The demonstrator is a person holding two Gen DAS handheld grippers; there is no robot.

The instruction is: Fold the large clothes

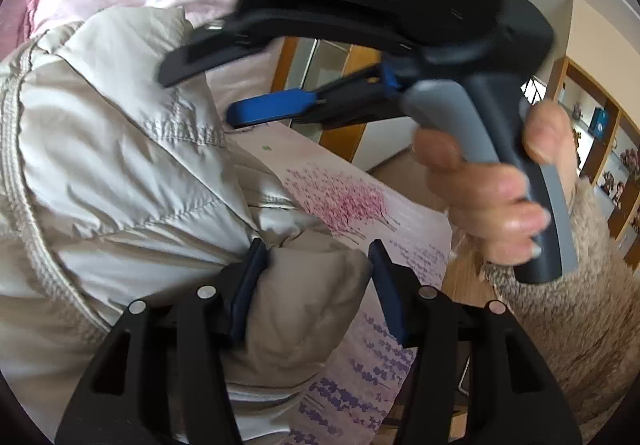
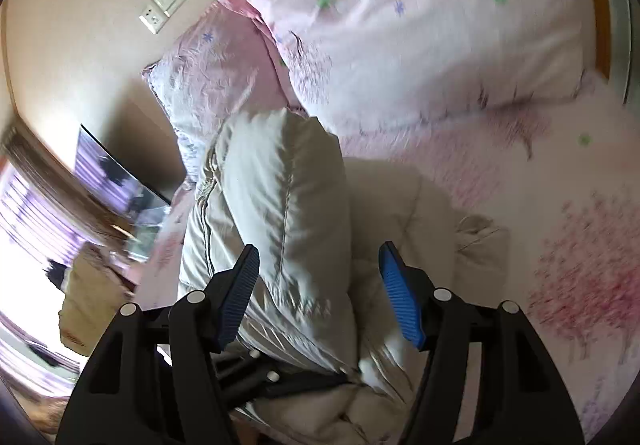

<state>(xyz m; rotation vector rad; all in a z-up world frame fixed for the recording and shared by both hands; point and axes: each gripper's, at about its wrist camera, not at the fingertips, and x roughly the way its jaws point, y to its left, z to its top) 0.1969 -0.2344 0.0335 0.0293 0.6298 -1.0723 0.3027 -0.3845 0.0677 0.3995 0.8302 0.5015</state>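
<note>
Though the jacket (image 2: 276, 205) lies bunched on the bed (image 2: 560, 173), folding is barely begun: left fingers (image 1: 316, 285) straddle a puffy fold, unclamped; right fingers (image 2: 320, 293) apart above it.

The jacket (image 1: 120, 149) is a large, puffy, quilted one in a pale beige or off-white, with a slightly shiny, crinkled shell and stitched seams dividing it into padded panels. A thick ribbed seam runs along one edge in the left wrist view. It lies bunched and partly folded on a pink flowered sheet, its layers heaped on one another. In the right wrist view the jacket (image 2: 280, 181) rises in a rounded, doubled-over bulge, with flatter padded parts spread to the right of it on the sheet.
</note>
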